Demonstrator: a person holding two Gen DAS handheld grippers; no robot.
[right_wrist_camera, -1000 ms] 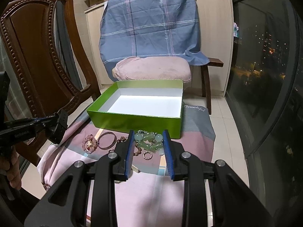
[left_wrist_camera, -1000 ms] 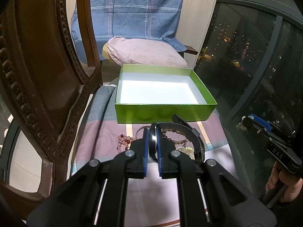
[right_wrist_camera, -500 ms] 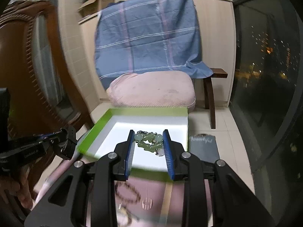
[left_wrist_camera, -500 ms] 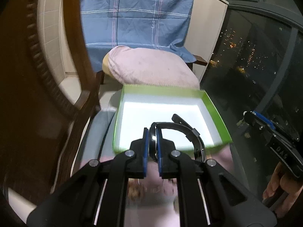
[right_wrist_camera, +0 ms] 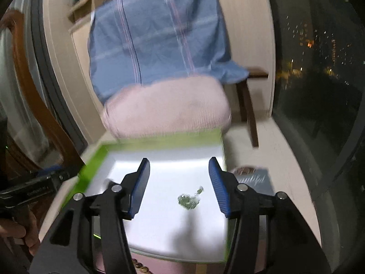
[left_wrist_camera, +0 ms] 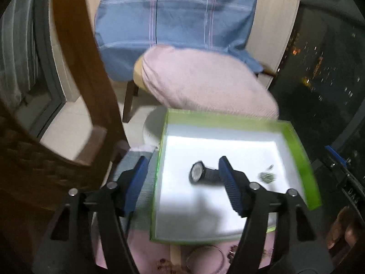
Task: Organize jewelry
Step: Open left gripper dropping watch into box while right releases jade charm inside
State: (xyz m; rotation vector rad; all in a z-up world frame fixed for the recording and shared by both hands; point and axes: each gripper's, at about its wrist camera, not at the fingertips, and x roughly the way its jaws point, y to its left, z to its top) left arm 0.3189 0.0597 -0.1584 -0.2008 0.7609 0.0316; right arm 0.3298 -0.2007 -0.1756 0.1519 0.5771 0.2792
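In box | left view: watch | both: green beads

Left claw: matte black angular arms, blue ribbed pads on fingers, round silver screws at joints. Right claw: same build, black frame, blue pads, silver screws. Side of left claw body in right wrist view carries white lettering, too blurred to read. Bare skin of left hand at frame edge; right hand likewise, probably unsleeved.
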